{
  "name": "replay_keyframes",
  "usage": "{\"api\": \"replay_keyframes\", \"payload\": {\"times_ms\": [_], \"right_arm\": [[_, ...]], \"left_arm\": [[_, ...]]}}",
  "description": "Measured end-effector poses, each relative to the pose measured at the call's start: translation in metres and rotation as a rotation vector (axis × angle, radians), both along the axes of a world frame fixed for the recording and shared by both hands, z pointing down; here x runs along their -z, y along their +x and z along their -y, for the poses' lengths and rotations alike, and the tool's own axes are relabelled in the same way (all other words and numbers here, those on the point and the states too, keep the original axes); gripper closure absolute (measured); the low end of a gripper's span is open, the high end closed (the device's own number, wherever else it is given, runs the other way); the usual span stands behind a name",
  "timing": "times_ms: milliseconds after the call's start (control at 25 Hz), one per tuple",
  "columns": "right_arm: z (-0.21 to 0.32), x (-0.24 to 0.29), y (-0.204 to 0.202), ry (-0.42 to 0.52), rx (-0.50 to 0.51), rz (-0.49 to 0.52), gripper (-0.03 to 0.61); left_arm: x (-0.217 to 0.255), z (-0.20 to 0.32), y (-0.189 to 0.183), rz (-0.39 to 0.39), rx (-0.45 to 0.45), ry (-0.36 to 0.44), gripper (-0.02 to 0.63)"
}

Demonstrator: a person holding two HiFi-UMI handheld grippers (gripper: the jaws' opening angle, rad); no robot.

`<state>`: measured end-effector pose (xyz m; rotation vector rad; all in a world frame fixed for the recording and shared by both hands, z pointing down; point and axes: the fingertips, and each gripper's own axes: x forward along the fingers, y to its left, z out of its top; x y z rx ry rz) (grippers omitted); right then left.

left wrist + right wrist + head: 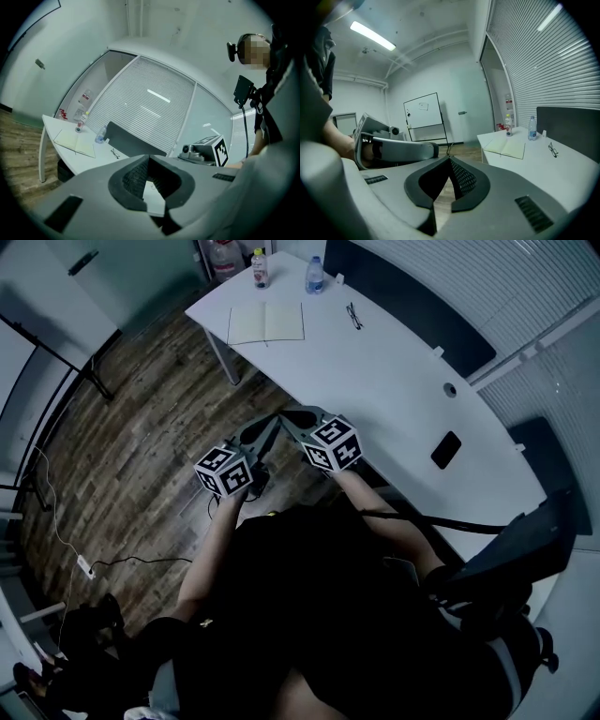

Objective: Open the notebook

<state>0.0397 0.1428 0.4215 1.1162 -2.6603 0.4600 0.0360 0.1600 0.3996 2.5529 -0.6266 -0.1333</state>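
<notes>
Holding both claws fully closed, nothing gripped: left claw [149, 160], right claw [450, 159], tips close together in front of person, well apart from notebook [266, 323]. Notebook lies at far end of table [394, 381], beside two bottles [315, 276], pages already spread flat. Judgement: opening looks done; any further move needs long reach. Bottle labels too small to read.

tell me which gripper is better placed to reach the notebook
Right, narrowly. The right gripper hangs on the table's side, the left gripper over the floor. Both are shut, empty and far from the notebook, which already lies open.
</notes>
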Motion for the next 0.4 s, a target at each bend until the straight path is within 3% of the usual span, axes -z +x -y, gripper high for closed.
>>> {"api": "replay_keyframes", "payload": {"times_ms": [400], "right_arm": [[0.001, 0.003, -0.0052, 0.014, 0.034, -0.018, 0.56]], "left_arm": [[0.0038, 0.0018, -0.005, -0.007, 0.008, 0.022, 0.609]]}}
